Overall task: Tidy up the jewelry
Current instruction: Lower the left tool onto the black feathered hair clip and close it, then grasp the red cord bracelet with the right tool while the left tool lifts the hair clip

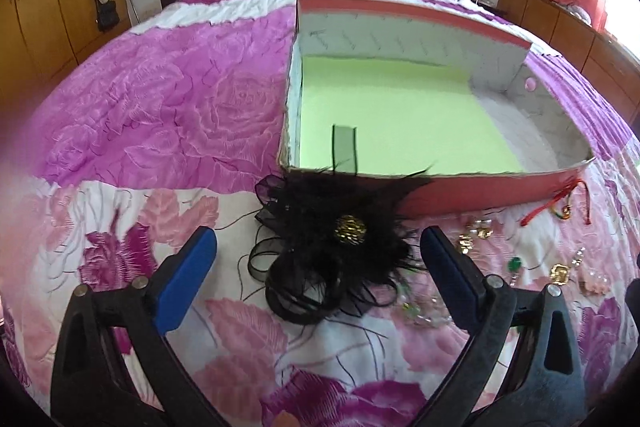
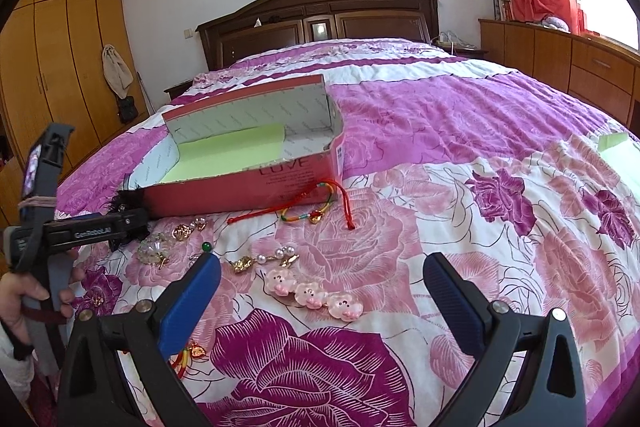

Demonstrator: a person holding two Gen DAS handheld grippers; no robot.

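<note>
Pink-and-magenta rose-print bedspread (image 2: 440, 155); red box (image 1: 460, 195) lined lime green; black feather brooch (image 1: 340, 247) with gold centre; blue-tipped black tongs (image 2: 320, 281).

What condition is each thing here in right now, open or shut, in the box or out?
Red box: open, holds only green paper lining and a ribbon end.
Black feather hairpiece: on the bed, against the box front.
Red cord bracelet: outside the box.
Pink hair clips: outside, on the bedspread.
Left gripper: open, empty.
Right gripper: open, empty.
</note>
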